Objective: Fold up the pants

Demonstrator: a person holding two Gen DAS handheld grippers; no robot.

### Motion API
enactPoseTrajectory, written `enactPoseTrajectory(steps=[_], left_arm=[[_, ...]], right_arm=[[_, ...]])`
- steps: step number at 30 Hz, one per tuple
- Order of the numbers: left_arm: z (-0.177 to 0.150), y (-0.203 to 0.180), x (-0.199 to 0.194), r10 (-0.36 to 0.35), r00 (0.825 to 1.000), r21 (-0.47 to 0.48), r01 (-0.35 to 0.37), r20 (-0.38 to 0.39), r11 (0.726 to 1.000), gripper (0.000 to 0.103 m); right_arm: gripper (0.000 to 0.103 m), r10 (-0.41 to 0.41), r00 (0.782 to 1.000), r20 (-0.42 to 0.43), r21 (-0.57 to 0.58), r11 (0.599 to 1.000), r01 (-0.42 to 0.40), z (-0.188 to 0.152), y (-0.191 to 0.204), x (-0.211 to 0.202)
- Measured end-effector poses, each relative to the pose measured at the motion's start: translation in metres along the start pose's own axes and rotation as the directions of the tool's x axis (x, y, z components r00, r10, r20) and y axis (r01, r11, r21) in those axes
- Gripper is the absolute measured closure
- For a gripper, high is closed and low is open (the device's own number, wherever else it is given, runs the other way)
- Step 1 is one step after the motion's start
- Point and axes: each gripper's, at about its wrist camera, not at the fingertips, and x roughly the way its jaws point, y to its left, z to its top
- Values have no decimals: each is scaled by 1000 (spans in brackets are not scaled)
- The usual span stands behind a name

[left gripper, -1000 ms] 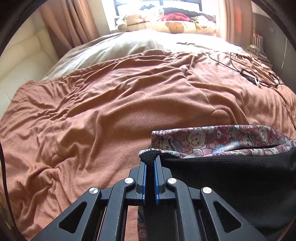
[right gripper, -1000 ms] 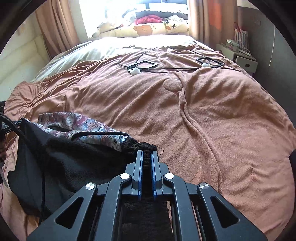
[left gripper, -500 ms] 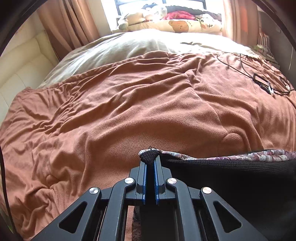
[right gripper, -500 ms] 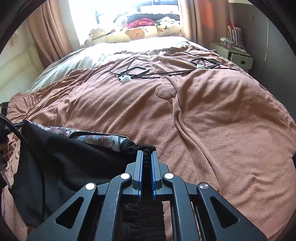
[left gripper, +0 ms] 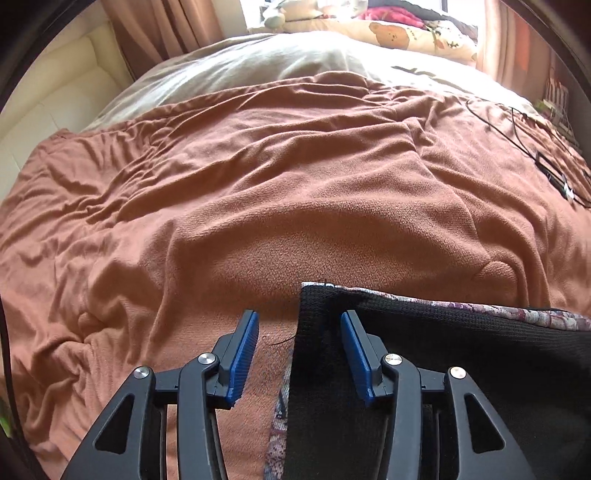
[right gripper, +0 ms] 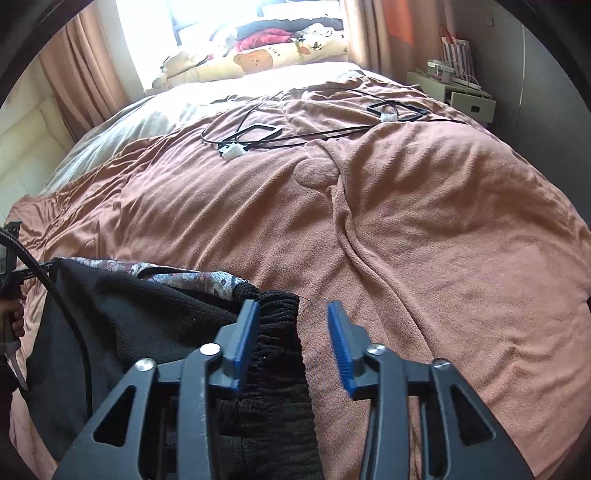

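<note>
Black pants [left gripper: 424,369] lie on the brown blanket [left gripper: 277,192]; left gripper [left gripper: 299,343] and right gripper [right gripper: 291,332] have just been opening, released, waistband corners loose between their jaws.

Daylight poured in from the window [right gripper: 221,22] far beyond the tongs, so strong that the glass and the pale bedding [left gripper: 295,62] just below it were blown out to white in both views. The brown blanket [left gripper: 295,206] was evenly lit and sharp, its folds throwing soft shadows, with a darker patch of shade just ahead of the left tongs [left gripper: 298,345], while the black pants [right gripper: 155,317] lost nearly all detail. Both fisheye pictures bent the bed's edges into curves and darkened to a black rim at the corners, and no motion blur showed.
</note>
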Motion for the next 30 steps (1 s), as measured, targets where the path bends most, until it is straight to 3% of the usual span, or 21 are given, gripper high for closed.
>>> enactPoseTrajectory(steps=[15,30], left_arm=[[-54,31,-101,-30,999,-27,30,21,999,54],[-157,35,-153,-103,995,-141,100,-15,985,54]], right_arm=[[49,81,996,-27,97,992,-78,-44,-20,-53],[49,193,977,-94,242,956,-165,-84,-45,-64]])
